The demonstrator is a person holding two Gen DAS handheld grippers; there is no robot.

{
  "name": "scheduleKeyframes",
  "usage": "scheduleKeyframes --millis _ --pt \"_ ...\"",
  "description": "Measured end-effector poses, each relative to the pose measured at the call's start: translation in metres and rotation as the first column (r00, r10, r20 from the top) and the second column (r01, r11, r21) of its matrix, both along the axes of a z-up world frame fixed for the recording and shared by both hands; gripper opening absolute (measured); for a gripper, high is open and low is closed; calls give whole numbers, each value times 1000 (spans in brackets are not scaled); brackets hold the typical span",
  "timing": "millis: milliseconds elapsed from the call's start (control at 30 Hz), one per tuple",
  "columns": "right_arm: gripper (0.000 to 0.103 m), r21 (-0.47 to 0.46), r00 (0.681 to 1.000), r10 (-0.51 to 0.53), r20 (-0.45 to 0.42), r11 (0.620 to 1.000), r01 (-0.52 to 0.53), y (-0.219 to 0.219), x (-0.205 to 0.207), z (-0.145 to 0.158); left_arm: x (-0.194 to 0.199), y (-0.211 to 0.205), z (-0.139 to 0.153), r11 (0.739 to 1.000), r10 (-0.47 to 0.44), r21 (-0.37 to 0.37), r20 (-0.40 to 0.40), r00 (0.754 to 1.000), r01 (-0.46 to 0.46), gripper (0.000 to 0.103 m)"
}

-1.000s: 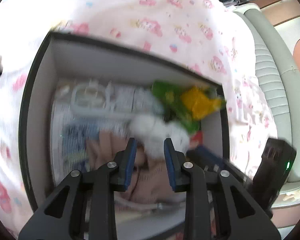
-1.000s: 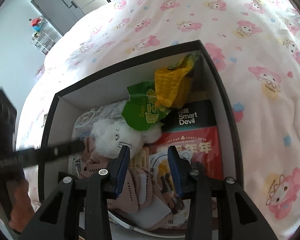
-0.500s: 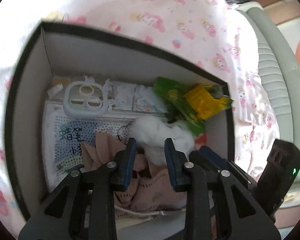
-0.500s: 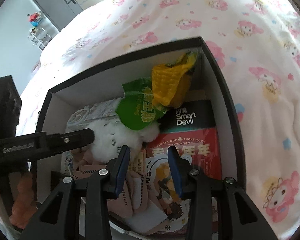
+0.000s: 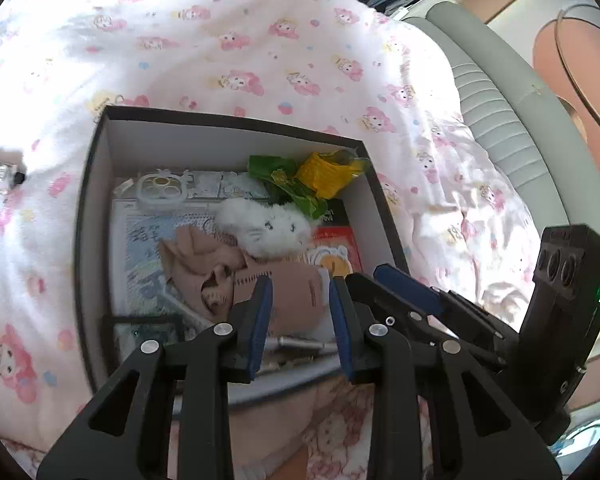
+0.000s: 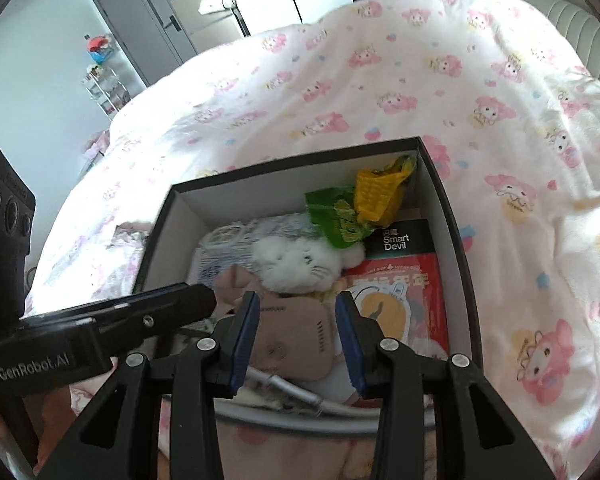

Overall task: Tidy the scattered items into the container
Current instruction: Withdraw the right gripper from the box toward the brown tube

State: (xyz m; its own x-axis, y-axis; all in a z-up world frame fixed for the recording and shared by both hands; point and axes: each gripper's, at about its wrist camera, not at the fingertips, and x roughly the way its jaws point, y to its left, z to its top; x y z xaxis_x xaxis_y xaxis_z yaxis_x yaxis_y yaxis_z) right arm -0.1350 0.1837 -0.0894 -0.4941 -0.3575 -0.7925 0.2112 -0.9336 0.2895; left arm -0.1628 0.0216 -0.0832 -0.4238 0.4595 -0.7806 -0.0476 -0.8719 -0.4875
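A black box with white inner walls (image 5: 220, 140) (image 6: 260, 188) sits on the bed. Inside lie a white plush toy (image 5: 266, 228) (image 6: 296, 264), a green packet (image 5: 288, 184) (image 6: 332, 216), a yellow packet (image 5: 324, 174) (image 6: 376, 194), pink cloth pieces (image 5: 204, 260) (image 6: 296, 340), a red packet (image 6: 404, 284) and a white phone case (image 5: 162, 190). My left gripper (image 5: 300, 292) hangs above the box's near edge, open, with nothing between its fingers. My right gripper (image 6: 296, 308) hovers beside it, also open and holding nothing. Each gripper shows at the edge of the other's view.
A white bedspread with pink cartoon figures (image 6: 380, 80) surrounds the box. A padded grey headboard (image 5: 500, 120) runs along the right in the left wrist view. A small item (image 5: 4, 168) lies on the bedspread at far left. A grey door (image 6: 140, 20) and shelves stand beyond.
Both grippers have risen and drawn back from the box, so it looks smaller and sits farther away. The white plush toy stays inside the box.
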Motion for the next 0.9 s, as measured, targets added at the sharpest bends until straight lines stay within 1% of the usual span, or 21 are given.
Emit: scheduleKeyframes --millis 133,200,300,467,600,767,900 --pt "36 1 1000 3 -31 1000 -3 -4 15 13 21 -2 11 1000 -1 -12 -23 1000 0 29" --pt "36 -6 999 -11 -42 1000 10 -4 27 21 32 -5 16 1000 0 -15 -34 999 0 29" --pt "36 -1 997 -23 -71 1000 23 -8 40 32 52 -11 25 999 29 -13 -53 998 -30 29" --pt "36 -17 994 -8 -108 1000 6 -23 66 51 78 -24 35 999 46 -17 -69 997 -47 29" --pt "36 -20 992 20 -124 1000 -22 -40 82 60 98 -40 43 997 72 -25 -87 994 -74 29" --pt "36 -11 988 83 -130 996 -85 -70 93 66 122 -67 49 989 140 -30 -104 985 -143 29" --pt "36 -3 980 145 -134 989 -147 -103 98 69 137 -102 50 979 197 -32 -103 975 -201 29"
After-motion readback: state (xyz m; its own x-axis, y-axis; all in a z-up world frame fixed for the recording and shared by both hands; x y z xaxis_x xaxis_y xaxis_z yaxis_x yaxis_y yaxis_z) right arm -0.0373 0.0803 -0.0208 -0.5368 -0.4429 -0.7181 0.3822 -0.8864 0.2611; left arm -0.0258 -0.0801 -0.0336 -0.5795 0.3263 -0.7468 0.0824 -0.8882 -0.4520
